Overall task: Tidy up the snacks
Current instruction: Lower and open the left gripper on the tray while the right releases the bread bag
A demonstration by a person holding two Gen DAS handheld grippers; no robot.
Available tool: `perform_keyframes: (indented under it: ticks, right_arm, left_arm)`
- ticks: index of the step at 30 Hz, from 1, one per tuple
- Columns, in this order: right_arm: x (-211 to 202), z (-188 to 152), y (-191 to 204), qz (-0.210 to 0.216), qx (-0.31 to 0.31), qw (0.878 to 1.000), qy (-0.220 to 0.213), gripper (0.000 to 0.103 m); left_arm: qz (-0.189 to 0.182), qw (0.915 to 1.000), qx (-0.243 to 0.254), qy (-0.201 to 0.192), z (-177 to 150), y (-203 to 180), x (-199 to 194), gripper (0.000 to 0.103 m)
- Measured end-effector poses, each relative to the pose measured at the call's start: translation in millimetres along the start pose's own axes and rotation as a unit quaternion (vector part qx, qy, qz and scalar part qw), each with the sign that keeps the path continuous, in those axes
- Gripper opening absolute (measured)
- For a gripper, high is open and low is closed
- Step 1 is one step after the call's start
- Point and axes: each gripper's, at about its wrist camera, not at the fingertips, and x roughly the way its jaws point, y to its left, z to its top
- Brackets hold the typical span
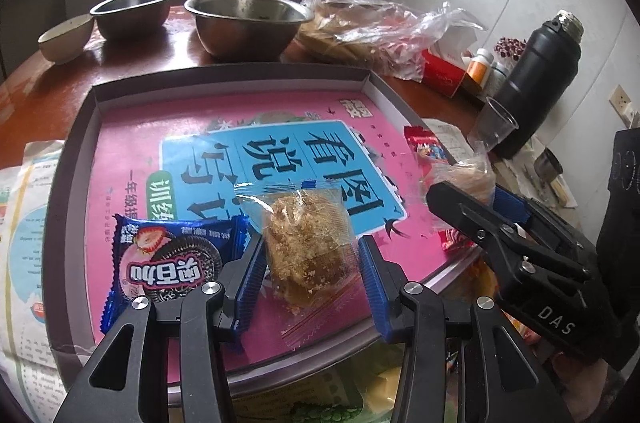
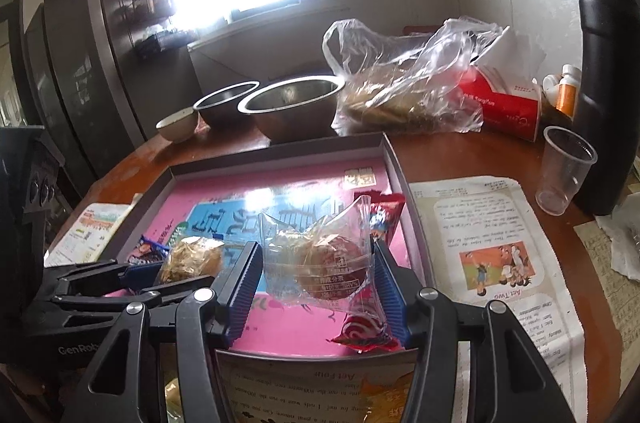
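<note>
Both jaws clenched on clear-wrapped pastries, left gripper, right gripper, red packet half-hidden beneath.

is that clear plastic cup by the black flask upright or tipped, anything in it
Upright and apparently empty: the plastic cup stands on its base, mouth up, beside the black flask, and the table shows through its clear walls.

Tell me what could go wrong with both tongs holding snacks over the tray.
1. The left tongs hold a crumbly cake in thin wrap; squeezing could crush it.
2. The right tongs are close beside them and could bump.
3. The pastry hangs over a red packet near the tray edge and might knock it out.
</note>
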Motion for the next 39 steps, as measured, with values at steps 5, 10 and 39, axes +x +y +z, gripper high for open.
perform_keyframes:
  ticks: [5,10,39]
  right_arm:
    - [3,-3,2,0.000,-0.006,1.000,0.006,0.055]
    - [7,-6,3,-0.002,-0.007,1.000,0.017,0.056]
    - [5,-12,3,-0.004,-0.002,1.000,0.025,0.066]
  left_arm:
    - [-0.002,1.0000,0.002,0.000,-2,1,-1,0.048]
    - [-0.001,1.0000,0.005,0.005,-4,2,0,0.048]
    - [-0.009,0.9999,0.005,0.010,-4,3,1,0.049]
